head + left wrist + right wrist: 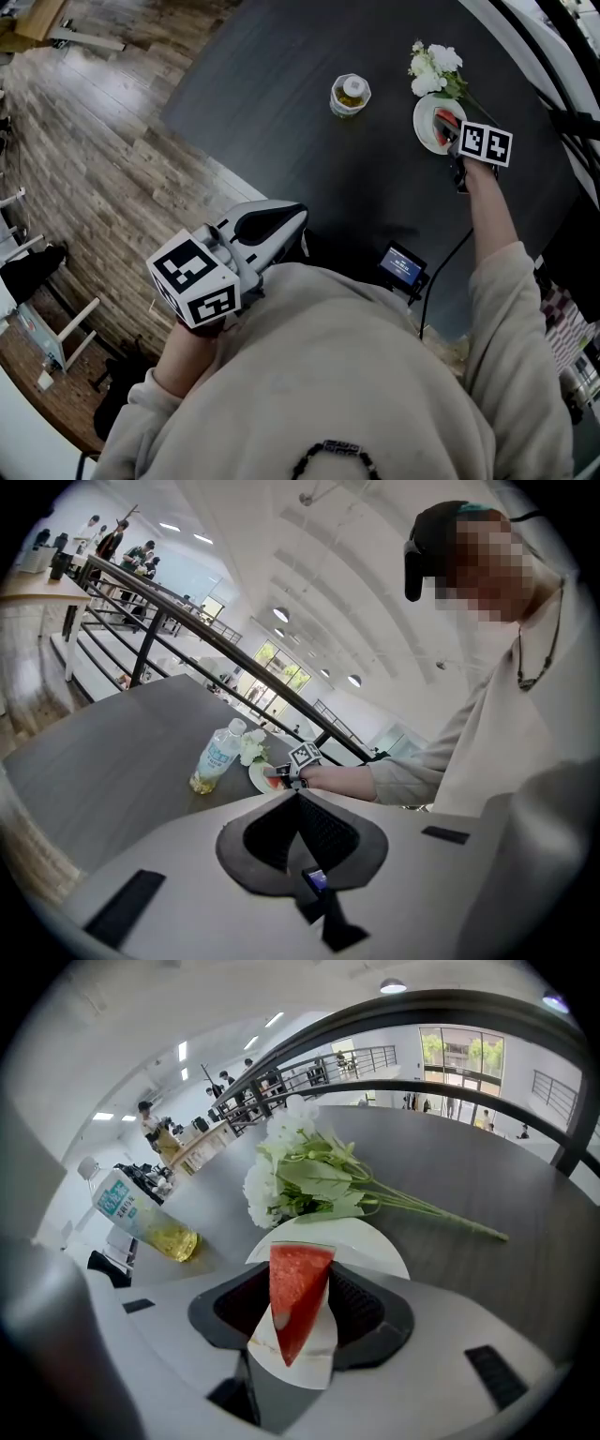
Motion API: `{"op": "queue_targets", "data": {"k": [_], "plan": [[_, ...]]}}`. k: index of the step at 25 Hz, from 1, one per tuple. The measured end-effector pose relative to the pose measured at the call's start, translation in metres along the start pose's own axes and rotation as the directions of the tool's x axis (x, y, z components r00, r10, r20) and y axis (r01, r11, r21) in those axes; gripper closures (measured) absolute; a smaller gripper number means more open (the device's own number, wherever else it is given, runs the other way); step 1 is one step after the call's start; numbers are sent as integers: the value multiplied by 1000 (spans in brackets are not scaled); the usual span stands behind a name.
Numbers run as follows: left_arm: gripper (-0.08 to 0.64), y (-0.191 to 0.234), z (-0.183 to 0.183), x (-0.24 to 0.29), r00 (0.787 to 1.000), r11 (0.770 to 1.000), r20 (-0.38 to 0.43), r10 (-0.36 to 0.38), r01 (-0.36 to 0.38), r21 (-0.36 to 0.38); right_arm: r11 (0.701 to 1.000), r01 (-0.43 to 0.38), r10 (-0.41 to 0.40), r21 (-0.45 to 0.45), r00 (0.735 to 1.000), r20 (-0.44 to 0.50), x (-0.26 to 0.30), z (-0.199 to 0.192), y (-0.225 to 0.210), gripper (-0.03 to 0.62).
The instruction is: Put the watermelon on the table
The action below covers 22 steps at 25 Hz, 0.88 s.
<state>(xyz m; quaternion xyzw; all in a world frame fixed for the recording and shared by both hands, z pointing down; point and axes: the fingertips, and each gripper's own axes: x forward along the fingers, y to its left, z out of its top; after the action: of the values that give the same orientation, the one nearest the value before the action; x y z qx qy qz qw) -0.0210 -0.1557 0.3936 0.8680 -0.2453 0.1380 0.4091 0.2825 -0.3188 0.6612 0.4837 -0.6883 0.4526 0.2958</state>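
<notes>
Between the wide-spread jaws of my right gripper [300,1309] sits a red watermelon slice [298,1279], unsqueezed, on a white plate [377,1241] on the dark table [469,1171]. It looks light, soft, wet, easily crushed; I would pinch its flat sides gently. My left gripper [300,841] is closed and empty.

Dark table [281,103], wood-plank floor [94,159].

The left claw [292,221] is hovering close in by the torso [337,375] — jaws pressed together, tipping slightly downward. The right arm [489,217] is stretching far forward, the right claw [450,129] pointing steeply down — jaws standing wide apart.
</notes>
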Motion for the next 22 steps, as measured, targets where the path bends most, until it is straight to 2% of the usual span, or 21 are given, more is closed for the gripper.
{"op": "queue_targets", "data": {"k": [2,7,16,22], "plan": [[557,0,-1,0,1000,1000,0,0,0,0,1000,0,0,-22,1000,-9,2,0,2,390],[557,0,-3,1,1000,1000,-5,-6,6,2,1000,-13,13,-2,1000,-11,5,-1,0,390],[557,0,-2,-2,1000,1000,0,-5,5,5,999,-7,7,-47,1000,-10,5,3,6,383],[558,0,3,-9,1000,1000,1,-8,8,20,999,-12,12,-38,1000,9,-4,7,9,354]]}}
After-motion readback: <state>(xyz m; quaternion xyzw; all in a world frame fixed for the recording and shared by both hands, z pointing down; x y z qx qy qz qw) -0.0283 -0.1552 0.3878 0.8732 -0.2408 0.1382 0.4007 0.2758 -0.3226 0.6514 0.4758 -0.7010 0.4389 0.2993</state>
